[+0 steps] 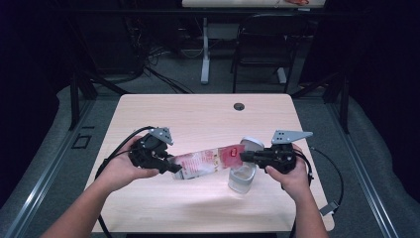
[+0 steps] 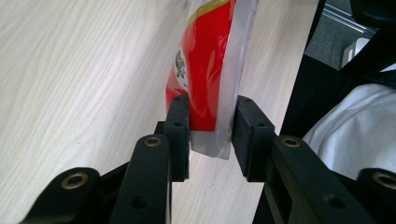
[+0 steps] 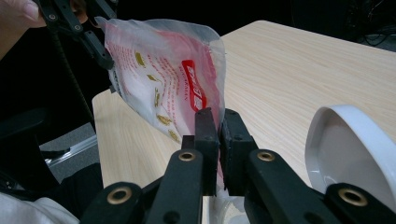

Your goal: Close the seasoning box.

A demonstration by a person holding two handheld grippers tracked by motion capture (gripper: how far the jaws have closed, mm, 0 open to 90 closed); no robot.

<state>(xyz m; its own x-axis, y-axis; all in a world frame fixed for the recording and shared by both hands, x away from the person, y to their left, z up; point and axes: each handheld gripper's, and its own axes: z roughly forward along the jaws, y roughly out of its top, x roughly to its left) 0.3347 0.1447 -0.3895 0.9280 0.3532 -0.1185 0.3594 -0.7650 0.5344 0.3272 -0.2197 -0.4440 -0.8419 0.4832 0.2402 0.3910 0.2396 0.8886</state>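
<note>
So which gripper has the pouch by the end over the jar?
The right gripper: it pinches the red-printed end of the pouch just above the clear jar. The left gripper holds the opposite end, out over bare table.

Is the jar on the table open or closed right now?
Open: the clear jar has no lid on, and its white lid leans beside it on the table.

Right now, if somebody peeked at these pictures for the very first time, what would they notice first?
First, the red and white plastic bag, held in the air over the middle of the wooden table, stretched between the left gripper and the right gripper, each pinching one end. Next, the clear jar standing on the table right under the right gripper's end of the bag, with a white round lid beside it.
</note>
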